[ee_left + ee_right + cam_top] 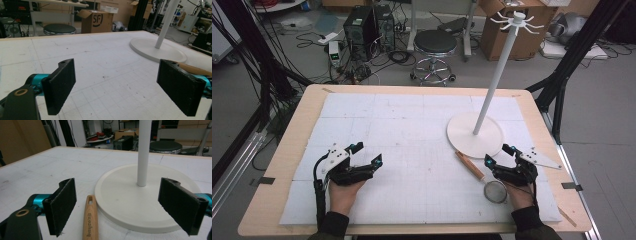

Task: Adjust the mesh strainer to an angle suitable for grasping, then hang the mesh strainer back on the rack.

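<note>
A small strainer with a wooden handle (469, 165) and a round mesh bowl (495, 192) lies on the white mat at the right, its handle (90, 220) pointing toward the white stand's round base (467, 140). The stand's pole (496, 75) rises to a hub of hooks (517, 20). My right gripper (498, 156) is open, resting just right of the strainer, its jaws either side of the handle end and the base (130, 202). My left gripper (367, 153) is open at the left, with bare mat between its jaws (115, 82).
The wooden table (302, 105) carries a white gridded mat (412, 125). Behind it stand a black stool (435, 42), computer towers (362, 25), a cardboard box (512, 35) and loose cables on the floor. Black frame legs (567, 65) flank the table.
</note>
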### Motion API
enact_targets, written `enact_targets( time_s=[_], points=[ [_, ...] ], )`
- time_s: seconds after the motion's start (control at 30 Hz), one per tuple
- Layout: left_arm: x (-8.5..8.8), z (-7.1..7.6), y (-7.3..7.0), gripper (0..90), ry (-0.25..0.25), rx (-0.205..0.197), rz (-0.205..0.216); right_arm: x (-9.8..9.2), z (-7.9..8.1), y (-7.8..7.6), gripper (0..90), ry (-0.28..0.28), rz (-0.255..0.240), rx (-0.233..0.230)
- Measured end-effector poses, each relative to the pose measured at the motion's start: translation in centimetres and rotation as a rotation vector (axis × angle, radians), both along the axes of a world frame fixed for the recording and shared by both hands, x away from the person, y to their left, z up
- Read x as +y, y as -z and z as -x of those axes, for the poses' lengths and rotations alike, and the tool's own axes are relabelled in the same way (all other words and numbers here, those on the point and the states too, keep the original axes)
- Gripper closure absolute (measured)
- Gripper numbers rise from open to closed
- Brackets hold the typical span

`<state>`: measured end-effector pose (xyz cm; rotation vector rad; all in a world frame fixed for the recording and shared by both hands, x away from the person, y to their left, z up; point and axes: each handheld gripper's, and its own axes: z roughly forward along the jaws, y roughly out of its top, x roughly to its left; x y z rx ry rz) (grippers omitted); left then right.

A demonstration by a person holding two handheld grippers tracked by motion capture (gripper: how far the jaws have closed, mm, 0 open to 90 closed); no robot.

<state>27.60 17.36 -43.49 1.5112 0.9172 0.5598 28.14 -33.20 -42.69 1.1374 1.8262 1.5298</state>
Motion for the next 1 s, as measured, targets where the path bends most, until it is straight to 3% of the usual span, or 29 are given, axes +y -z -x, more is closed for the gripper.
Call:
enact_targets(
  time_s=[0.7, 0.93, 1.0],
  points=[
    [-0.03, -0.04, 0.0, 15.9, 0.006, 0.006, -0.004, 0.01, 0.03, -0.04, 14.3, -0.015, -0.006, 0.005],
    [-0.05, -0.01, -0.01, 15.9, 0.006, 0.007, -0.004, -0.02, 0.11, -0.33, 14.3, -0.03, -0.021, 0.031],
    [-0.05, -0.01, -0.01, 15.9, 0.007, 0.01, -0.006, 0.34, 0.09, -0.5, 14.6, -0.05, -0.018, 0.073]
  ],
)
